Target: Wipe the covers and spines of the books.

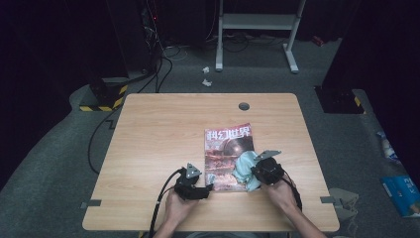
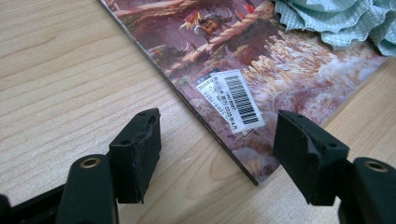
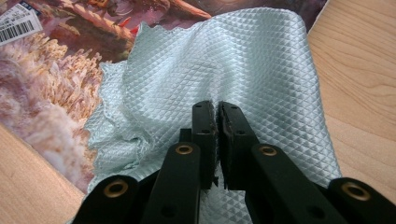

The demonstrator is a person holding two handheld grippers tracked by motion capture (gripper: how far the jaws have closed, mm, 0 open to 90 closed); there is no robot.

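A magazine (image 1: 229, 156) lies flat on the wooden tabletop (image 1: 158, 134), toward the person's side and a little right of centre. A pale green quilted cloth (image 1: 245, 168) sits bunched over the magazine's lower right corner, spilling partly onto the wood.

The right tool (image 1: 261, 171) rests on the cloth, its jaws pinched narrow with the fabric (image 3: 224, 70) caught between them; in the right gripper view the cloth spreads ahead of the jaws and hides that part of the cover.

The left tool (image 1: 207, 189) sits low at the magazine's near left corner with its jaws spread wide. In the left gripper view they straddle that corner (image 2: 243, 158), one jaw over bare wood and the other over the cover, holding nothing. A white barcode label (image 2: 233, 100) lies just ahead on the cover.

A round grommet (image 1: 243, 106) sits in the tabletop beyond the magazine, well apart.
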